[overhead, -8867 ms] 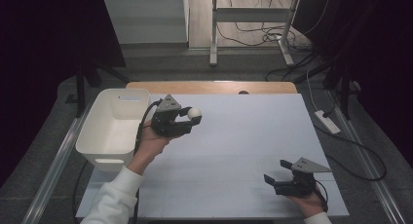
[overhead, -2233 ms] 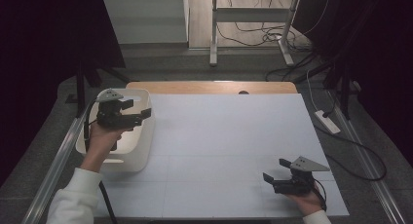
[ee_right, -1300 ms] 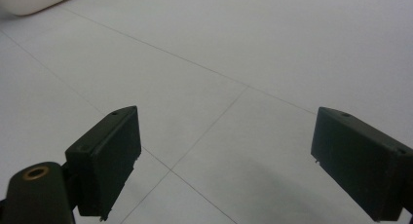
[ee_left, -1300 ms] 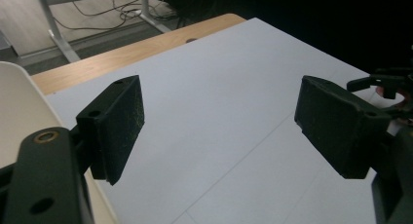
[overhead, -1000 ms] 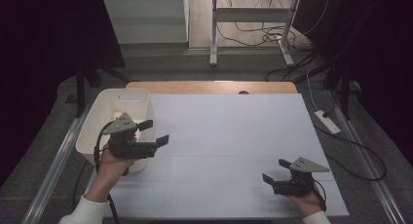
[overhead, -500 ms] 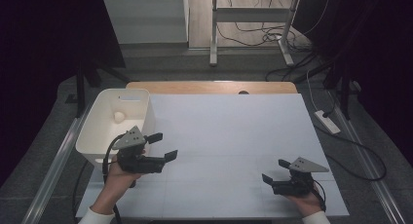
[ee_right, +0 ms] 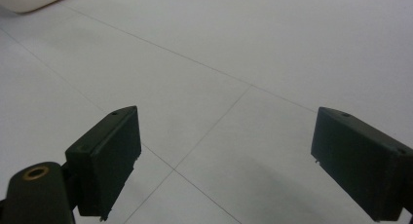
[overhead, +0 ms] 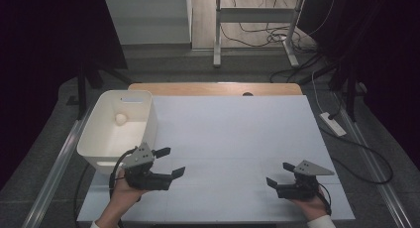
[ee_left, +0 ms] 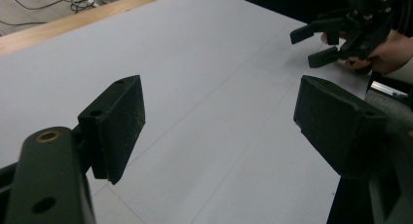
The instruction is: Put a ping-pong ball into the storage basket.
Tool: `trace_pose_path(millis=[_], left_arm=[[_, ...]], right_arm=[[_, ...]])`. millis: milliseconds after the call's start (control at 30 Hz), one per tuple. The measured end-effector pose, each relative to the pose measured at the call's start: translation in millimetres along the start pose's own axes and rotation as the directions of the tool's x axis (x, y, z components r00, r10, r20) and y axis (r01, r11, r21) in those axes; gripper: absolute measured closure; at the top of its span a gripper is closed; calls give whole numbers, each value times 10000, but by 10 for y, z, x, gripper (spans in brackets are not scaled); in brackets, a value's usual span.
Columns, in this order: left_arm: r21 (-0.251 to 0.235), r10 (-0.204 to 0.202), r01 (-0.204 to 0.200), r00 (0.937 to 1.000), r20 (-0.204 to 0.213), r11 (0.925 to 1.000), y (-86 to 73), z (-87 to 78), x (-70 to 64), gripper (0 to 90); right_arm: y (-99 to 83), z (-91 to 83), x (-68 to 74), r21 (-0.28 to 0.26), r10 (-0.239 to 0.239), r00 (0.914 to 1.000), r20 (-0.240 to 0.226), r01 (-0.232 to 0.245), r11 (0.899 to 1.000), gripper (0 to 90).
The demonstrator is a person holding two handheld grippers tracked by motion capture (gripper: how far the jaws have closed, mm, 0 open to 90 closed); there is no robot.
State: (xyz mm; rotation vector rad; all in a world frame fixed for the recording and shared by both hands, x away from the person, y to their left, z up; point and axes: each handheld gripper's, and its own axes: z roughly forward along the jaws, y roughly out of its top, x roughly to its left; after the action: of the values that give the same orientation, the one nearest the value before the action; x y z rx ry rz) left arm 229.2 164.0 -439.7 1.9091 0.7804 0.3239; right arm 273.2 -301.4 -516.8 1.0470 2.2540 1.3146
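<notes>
Nearest, the left gripper [overhead: 168,162] and right gripper [overhead: 278,175] hover low over the white desk [overhead: 233,139], fingers spread wide, holding nothing. Little can go wrong, though a careless left sweep might knock the white bin [overhead: 101,139], where a small ball [overhead: 121,118] rests. Beyond lie dim floor and cables [overhead: 247,37].

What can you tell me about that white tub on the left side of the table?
The white tub looks like smooth plastic, rectangular with rounded corners and walls that flare towards a rolled rim, with a slot handle in its far wall. It stands upright and open at the table's left edge. One small white ball lies inside near the far end. The left gripper hovers just beside its near corner, jaws apart.
</notes>
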Motion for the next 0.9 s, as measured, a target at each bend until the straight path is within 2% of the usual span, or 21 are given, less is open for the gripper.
trace_pose_path(millis=[133,267,400,900], left_arm=[[118,-159,158,9999,38,9998,-108,47,3,201],[317,-149,155,9997,-210,9994,-191,77,22,202],[441,-428,441,9987,-290,9981,-311,99,74,202],[838,-899,939,9947,-493,9921,-574,135,204,204]], right_arm=[[2,2,1,-12,-7,10000,8,7,10000,109],[2,-2,-2,-35,9,10000,23,-9,10000,109],[2,-10,-3,-98,22,10000,39,-22,9999,109],[1,-19,-5,-180,27,10000,71,-25,9998,108]])
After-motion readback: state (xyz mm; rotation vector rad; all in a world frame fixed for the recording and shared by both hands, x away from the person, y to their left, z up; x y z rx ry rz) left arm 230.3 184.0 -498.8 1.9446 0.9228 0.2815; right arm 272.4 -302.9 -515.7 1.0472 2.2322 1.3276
